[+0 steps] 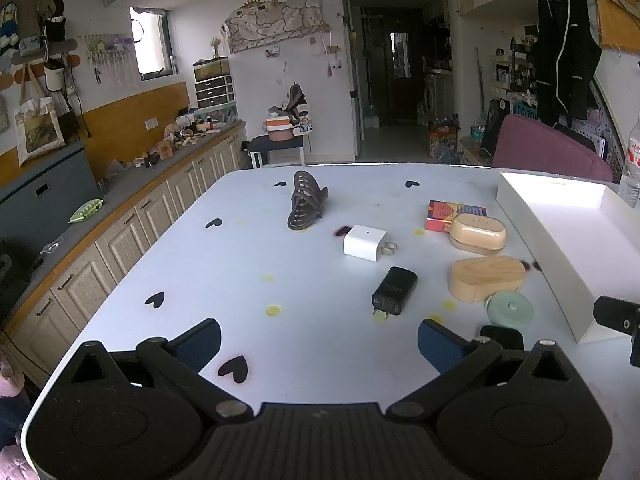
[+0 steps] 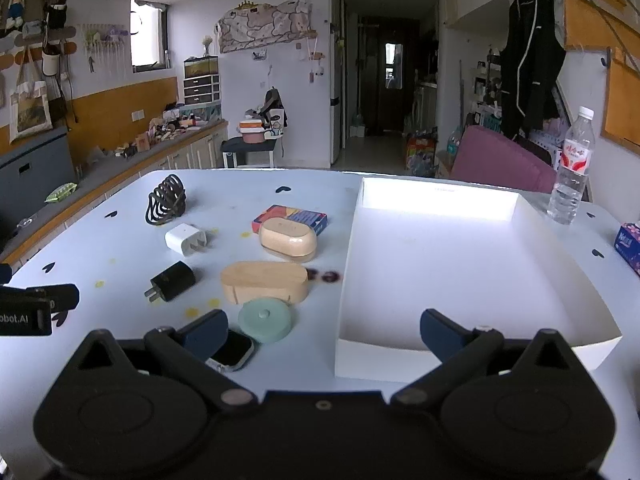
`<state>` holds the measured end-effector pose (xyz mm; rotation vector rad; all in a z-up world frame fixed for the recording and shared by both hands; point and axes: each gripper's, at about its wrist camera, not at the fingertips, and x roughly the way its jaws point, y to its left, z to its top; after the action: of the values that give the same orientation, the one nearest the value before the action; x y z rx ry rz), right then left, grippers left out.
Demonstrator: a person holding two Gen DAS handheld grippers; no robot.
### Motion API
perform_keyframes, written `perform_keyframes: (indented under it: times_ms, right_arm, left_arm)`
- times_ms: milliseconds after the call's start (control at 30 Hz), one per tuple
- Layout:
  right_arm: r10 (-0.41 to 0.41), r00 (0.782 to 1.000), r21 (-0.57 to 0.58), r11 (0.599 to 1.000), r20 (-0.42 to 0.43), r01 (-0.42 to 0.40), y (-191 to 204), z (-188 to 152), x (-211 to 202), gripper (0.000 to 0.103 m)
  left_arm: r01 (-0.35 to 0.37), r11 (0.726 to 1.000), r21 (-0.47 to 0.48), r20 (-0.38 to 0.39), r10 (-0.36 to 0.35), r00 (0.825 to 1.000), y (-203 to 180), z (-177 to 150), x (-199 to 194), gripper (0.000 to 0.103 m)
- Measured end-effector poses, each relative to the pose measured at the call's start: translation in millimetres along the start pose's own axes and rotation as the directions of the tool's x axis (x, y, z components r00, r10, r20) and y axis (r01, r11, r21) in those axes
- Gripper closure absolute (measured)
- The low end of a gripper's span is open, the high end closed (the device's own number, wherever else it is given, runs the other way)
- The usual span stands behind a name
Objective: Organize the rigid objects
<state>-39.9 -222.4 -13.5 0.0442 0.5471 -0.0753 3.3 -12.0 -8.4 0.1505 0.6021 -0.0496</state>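
Observation:
On the white table lie a dark hair claw (image 1: 305, 200) (image 2: 166, 199), a white charger (image 1: 366, 242) (image 2: 186, 239), a black charger (image 1: 394, 291) (image 2: 172, 281), a colourful card box (image 1: 452, 215) (image 2: 291, 218), a beige oval case (image 1: 477, 233) (image 2: 288, 239), a wooden block (image 1: 486, 278) (image 2: 265, 282), a green round tape (image 1: 509, 310) (image 2: 265, 320) and a black watch (image 2: 232, 354). The white box (image 2: 460, 272) stands at the right. My left gripper (image 1: 319, 345) is open and empty near the front edge. My right gripper (image 2: 324, 330) is open and empty above the box's near wall.
A water bottle (image 2: 572, 168) and a tissue pack (image 2: 628, 242) stand at the table's right side beyond the box. A purple chair (image 2: 504, 158) is behind the table. A cabinet counter (image 1: 120, 200) runs along the left. The right gripper's body shows in the left wrist view (image 1: 618, 316).

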Motion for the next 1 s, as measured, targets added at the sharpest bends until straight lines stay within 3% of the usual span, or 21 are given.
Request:
perform_keyframes:
  times_ms: [1000]
  right_arm:
    - [0.001,1.000,0.002,1.000,-0.017,-0.001,-1,-2,3,0.000]
  left_arm:
    - [0.017,1.000,-0.007,-0.018,-0.017,1.000,6,-2,5,0.000]
